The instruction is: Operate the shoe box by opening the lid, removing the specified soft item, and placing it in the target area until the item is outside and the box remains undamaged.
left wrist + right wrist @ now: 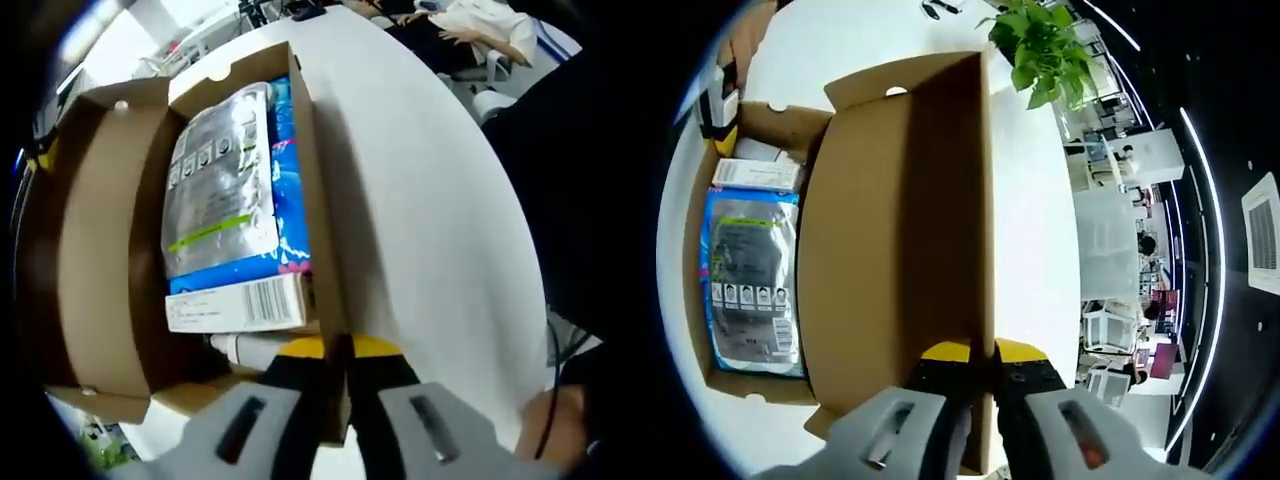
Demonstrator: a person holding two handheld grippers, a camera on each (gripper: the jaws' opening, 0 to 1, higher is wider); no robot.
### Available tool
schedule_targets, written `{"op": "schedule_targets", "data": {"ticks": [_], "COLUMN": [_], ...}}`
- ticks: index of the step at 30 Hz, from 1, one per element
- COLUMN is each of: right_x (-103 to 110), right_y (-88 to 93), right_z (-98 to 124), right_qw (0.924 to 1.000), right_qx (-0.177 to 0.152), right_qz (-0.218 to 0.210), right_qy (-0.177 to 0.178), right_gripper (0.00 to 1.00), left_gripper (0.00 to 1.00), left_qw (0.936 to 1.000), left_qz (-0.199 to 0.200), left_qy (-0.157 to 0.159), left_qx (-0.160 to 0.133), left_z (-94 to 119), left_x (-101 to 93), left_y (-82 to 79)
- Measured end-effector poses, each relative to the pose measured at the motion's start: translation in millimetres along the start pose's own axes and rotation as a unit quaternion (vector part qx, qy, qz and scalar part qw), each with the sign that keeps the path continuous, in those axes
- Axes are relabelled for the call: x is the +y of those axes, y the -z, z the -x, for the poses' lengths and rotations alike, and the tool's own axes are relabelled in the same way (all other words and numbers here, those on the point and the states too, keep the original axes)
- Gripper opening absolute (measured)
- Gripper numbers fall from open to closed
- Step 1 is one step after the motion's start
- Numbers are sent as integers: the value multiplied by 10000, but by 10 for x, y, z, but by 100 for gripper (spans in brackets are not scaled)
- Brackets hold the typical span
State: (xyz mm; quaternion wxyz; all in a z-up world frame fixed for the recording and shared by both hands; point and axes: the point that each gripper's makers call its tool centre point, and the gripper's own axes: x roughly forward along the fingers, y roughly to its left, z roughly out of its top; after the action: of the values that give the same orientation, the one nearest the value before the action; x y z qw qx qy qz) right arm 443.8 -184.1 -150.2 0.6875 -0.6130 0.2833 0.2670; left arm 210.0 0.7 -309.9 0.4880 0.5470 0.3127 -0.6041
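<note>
Shoe box (320,200) on table (430,200), lid (900,230) open; packet (220,180) inside, atop flat carton (240,305). Potted plant (1040,45) on table beyond lid.

I see a white table (420,190), a leafy green plant (1040,45) at its edge, and white office furniture (1110,240) beyond.

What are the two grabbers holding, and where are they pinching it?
Both hold the shoe box. The left gripper pinches the edge of its side wall; the right gripper pinches the edge of its open lid.
</note>
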Motion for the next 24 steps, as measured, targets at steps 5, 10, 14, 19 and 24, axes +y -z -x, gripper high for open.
{"op": "schedule_targets", "data": {"ticks": [5,10,14,19,24], "right_x": [8,10,20,56,68], "right_y": [4,11,13,10,17], "right_z": [-30,-71,-84,-95,-160], "right_qw": [9997,9985,9968,9945,9928], "right_qx": [7,43,51,16,65], "right_qz": [-17,-40,-102,-129,-136], "right_qy": [-256,-541,-792,-1035,-1185], "right_gripper": [3,3,3,3,3], "left_gripper": [6,6,6,5,5], "left_qw": [10000,10000,10000,10000,10000], "left_qz": [4,18,2,30,23], "left_qy": [6,3,-5,20,22], "left_qx": [-9,-10,25,27,38], "left_z": [-1,-2,-8,-17,-21], "left_x": [2,-1,-3,-2,0], "left_y": [0,0,-1,2,1]}}
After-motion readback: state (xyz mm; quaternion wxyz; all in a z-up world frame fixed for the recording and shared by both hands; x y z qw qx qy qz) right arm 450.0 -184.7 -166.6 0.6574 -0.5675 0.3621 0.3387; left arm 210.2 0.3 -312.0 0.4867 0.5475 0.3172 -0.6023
